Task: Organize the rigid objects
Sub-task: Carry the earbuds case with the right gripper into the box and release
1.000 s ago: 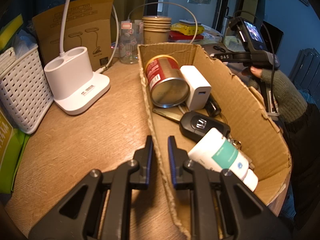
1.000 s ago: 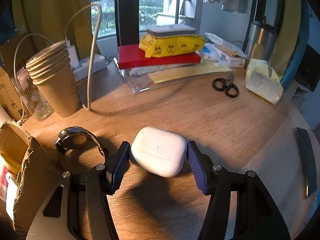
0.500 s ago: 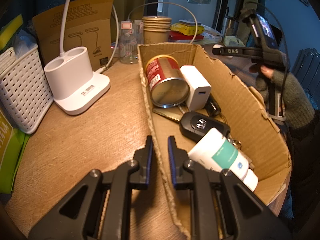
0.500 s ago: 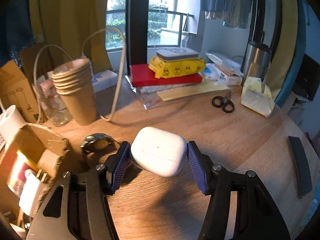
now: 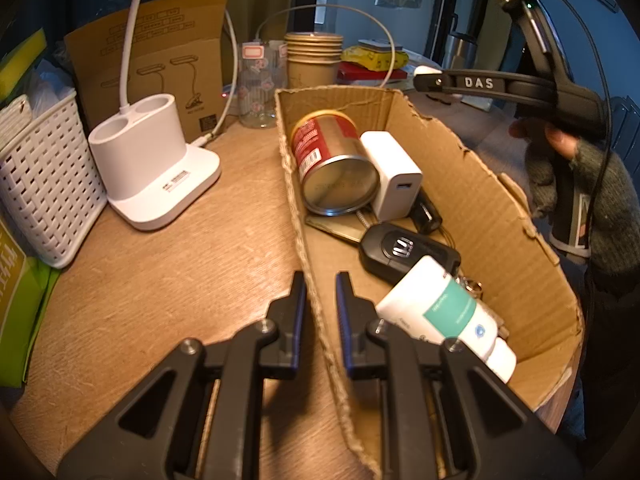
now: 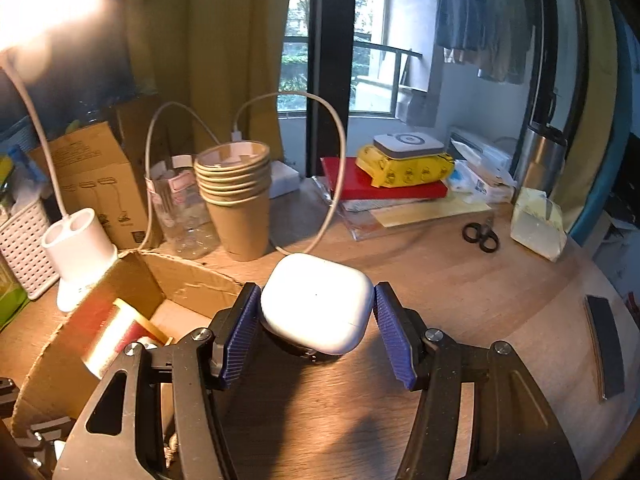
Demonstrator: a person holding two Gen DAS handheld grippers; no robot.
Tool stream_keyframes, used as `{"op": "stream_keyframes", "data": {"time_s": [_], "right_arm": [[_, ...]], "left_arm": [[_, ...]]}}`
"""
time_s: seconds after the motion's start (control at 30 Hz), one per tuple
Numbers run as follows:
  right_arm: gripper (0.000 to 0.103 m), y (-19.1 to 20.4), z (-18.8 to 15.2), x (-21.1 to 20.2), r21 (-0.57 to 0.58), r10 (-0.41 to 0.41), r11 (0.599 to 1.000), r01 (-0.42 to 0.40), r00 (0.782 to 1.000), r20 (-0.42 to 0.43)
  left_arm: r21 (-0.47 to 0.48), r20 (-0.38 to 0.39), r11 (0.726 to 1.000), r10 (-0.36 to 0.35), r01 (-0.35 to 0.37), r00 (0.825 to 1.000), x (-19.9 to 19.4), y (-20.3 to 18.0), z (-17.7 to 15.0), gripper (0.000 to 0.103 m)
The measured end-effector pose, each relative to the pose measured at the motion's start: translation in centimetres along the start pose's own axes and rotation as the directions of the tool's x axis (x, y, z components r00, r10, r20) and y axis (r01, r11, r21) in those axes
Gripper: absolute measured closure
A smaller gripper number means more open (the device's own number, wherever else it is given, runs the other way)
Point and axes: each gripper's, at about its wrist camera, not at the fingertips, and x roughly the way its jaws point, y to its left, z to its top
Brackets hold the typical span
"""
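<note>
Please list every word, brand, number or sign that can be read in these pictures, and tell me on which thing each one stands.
"DAS": white letters on the arm of the right gripper.
Emblem, no readable letters: black car key in the cardboard box.
White tube, red can, lamp base, brown carton, green pack: print too small or blurred to read.

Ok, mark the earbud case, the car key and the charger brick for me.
earbud case (image 6: 317, 304): right wrist view, middle of its white lid face.
car key (image 5: 400, 248): left wrist view, on the logo of the black fob.
charger brick (image 5: 390, 168): left wrist view, on its white upper face.
</note>
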Motion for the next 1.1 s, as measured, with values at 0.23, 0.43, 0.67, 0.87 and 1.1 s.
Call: {"op": "stream_keyframes", "data": {"time_s": [0.23, 0.43, 0.67, 0.87, 1.1], "right_arm": [[0.042, 1.2, 0.2, -0.3, -0.014, 0.032, 0.999, -0.032, 0.999, 0.006], [0.042, 2.3, 0.3, -0.5, -0.037, 0.057, 0.998, -0.056, 0.998, 0.011], [0.042, 4.6, 0.5, -0.5, -0.098, 0.096, 0.991, -0.095, 0.995, 0.014], [0.042, 5.8, 0.5, 0.0, -0.126, 0.116, 0.985, -0.115, 0.993, 0.0], [0.042, 6.9, 0.3, 1.3, -0.169, 0.141, 0.974, -0.148, 0.989, -0.051]], "left_arm": [[0.0, 0.0, 1.0, 0.0, 0.0, 1.0, 0.0, 0.0, 0.0, 0.087], [0.0, 0.0, 1.0, 0.0, 0.0, 1.0, 0.0, 0.0, 0.0, 0.087], [0.0, 0.0, 1.0, 0.0, 0.0, 1.0, 0.0, 0.0, 0.0, 0.087], [0.0, 0.0, 1.0, 0.001, -0.001, 1.0, 0.0, 0.0, 0.0, 0.087], [0.0, 0.0, 1.0, 0.0, 0.0, 1.0, 0.0, -0.1, 0.0, 0.087]]}}
